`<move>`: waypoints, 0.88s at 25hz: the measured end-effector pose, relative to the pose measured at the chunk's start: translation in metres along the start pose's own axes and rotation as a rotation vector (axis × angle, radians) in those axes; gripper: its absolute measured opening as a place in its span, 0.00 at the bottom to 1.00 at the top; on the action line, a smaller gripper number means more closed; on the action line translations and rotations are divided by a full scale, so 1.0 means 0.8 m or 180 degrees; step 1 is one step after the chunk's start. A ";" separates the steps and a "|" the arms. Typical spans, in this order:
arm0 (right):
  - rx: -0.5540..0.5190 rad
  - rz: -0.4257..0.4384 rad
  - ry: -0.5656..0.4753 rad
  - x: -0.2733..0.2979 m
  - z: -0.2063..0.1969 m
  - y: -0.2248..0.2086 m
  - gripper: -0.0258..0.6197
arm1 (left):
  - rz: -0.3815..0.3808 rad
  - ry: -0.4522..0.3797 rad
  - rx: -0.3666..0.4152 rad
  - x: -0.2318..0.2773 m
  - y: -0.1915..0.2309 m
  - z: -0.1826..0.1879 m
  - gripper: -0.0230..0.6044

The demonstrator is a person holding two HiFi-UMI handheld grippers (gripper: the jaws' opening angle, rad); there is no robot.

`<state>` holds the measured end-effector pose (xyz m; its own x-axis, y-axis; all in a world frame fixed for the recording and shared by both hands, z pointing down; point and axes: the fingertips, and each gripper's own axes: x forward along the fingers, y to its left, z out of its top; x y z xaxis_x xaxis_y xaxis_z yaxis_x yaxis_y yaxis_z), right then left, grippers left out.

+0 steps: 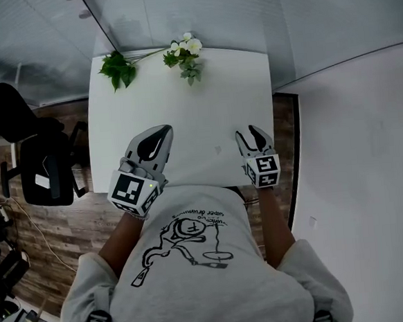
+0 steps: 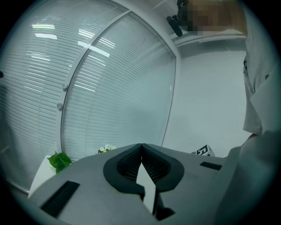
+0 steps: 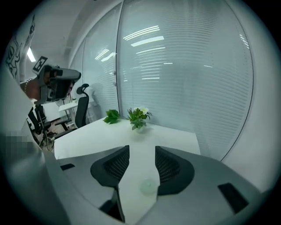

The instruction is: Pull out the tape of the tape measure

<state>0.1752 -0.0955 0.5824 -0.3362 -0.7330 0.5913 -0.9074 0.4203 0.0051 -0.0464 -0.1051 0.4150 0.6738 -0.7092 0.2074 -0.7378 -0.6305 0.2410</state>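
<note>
No tape measure shows in any view. My left gripper [image 1: 156, 135] hovers over the near left part of the white table [image 1: 183, 109]. Its jaws are shut, the tips touching in the left gripper view [image 2: 141, 146], with nothing between them. My right gripper [image 1: 248, 132] is over the near right edge of the table. It stands open [image 3: 142, 154] with a clear gap and only bare tabletop between its pads. A small round pale spot [image 3: 148, 186] lies on the table under that gap.
A small pot of white flowers [image 1: 186, 54] and a green leafy sprig [image 1: 118, 67] sit at the table's far edge, against a glass wall with blinds [image 3: 184, 79]. A black office chair [image 1: 42, 169] stands left of the table on the wooden floor.
</note>
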 end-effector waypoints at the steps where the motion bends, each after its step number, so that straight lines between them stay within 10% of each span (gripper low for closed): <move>1: -0.0013 0.0000 0.0050 0.005 -0.010 -0.001 0.34 | 0.0002 0.0005 0.0001 -0.001 -0.001 0.000 0.07; 22: 0.0191 0.0043 0.0696 0.084 -0.150 -0.020 0.45 | 0.0065 0.0107 -0.0073 -0.024 -0.003 -0.016 0.07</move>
<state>0.1976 -0.0877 0.7189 -0.2917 -0.5913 0.7518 -0.9187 0.3920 -0.0482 -0.0570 -0.0859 0.4223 0.6598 -0.7107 0.2441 -0.7506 -0.6083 0.2581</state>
